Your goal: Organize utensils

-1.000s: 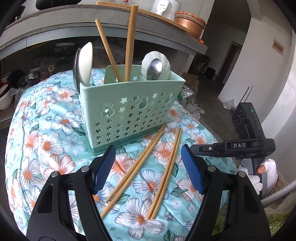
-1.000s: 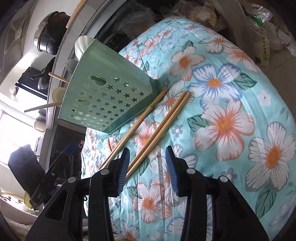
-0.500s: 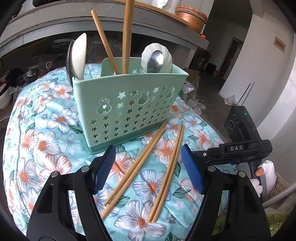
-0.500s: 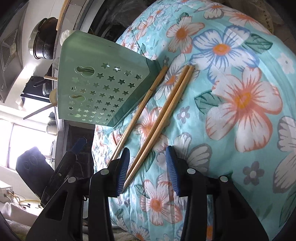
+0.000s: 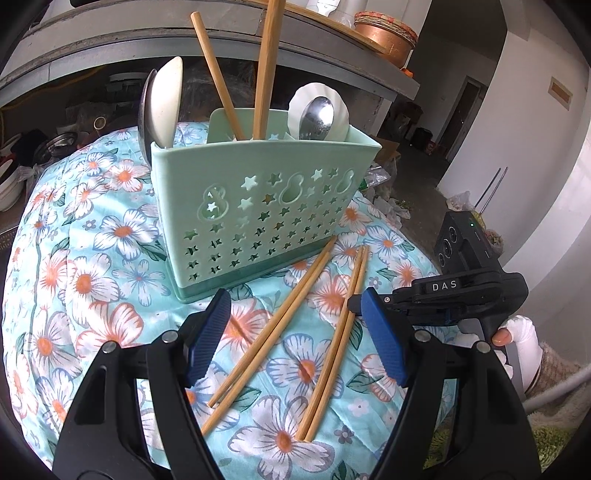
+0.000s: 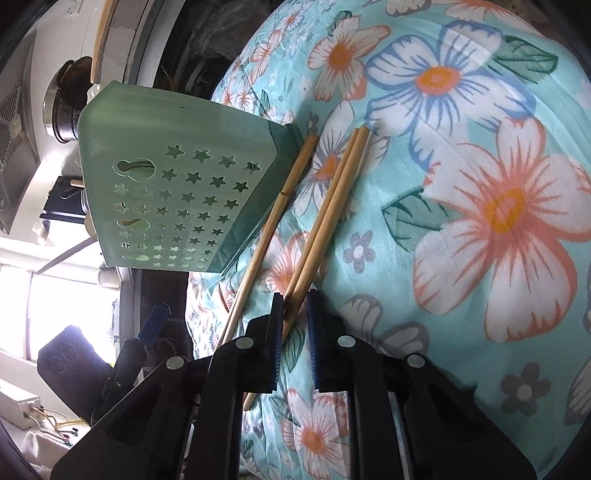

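Observation:
A mint-green utensil holder stands on the floral cloth, holding two upright chopsticks, a white spoon and a metal spoon. Two pairs of chopsticks lie in front of it: a left pair and a right pair. My left gripper hovers open above them, holding nothing. My right gripper is low on the cloth. Its jaws are closing, and the pads touch both sides of the right pair near its lower end. Its tip also shows in the left wrist view.
The holder sits just left of the single visible stick of the other pair. Behind it runs a grey counter carrying a copper bowl, with pots stored underneath. A person's hand holds the right tool. The cloth drops away at its edges.
My right gripper has sunk to the cloth and rolled, and its jaws have narrowed from a wide gap onto the right chopstick pair. The left gripper has stayed put and open.

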